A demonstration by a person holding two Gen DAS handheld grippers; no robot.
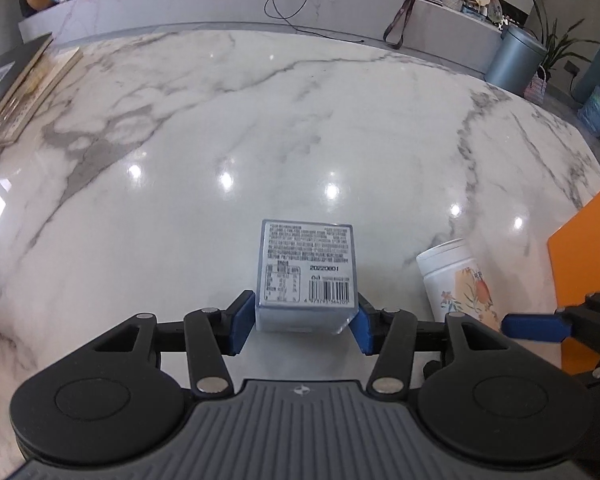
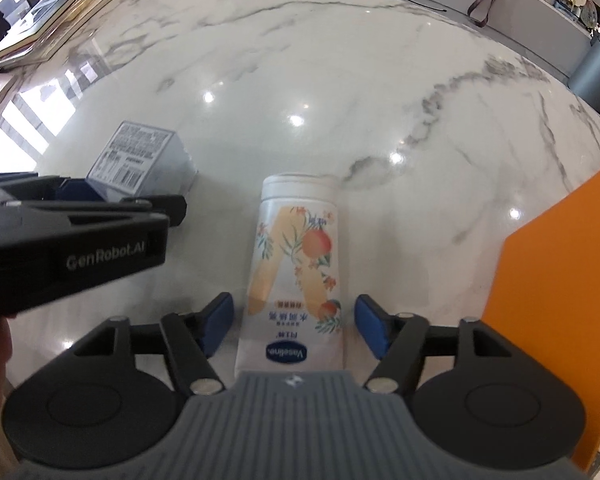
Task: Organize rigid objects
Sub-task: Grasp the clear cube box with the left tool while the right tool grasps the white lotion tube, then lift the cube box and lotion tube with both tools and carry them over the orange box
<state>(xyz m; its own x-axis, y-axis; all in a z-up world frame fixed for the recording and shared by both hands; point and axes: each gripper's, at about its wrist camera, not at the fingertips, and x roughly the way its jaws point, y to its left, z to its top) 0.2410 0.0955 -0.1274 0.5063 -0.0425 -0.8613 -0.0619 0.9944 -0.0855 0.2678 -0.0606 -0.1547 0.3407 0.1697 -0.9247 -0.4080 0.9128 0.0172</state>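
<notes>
Between our left gripper (image 1: 304, 322) pads sits the small grey box (image 1: 308, 272), label and barcode facing up, standing on the marble desk (image 1: 219, 140). From the left wrist view both blue pads appear to meet its near lower corners, so we judge it grasping the box, though how firmly we cannot tell. The box lies straight ahead along the fingers, its printed face running away from us. Off to the right stands the white lotion bottle (image 1: 456, 280), with a blue pad of the right gripper just beside it and an orange panel (image 1: 584, 248) behind

From the right wrist view, our right gripper (image 2: 293, 328) straddles the lotion bottle (image 2: 295, 272), whose long axis runs dead ahead, cap end farthest from us. A clear gap shows at each pad, so this gripper is released around the bottle, not clamping it. The grey box (image 2: 139, 160) lies up and left, with the left gripper's body (image 2: 71, 236) across it. Each hand is nearest its own item
</notes>
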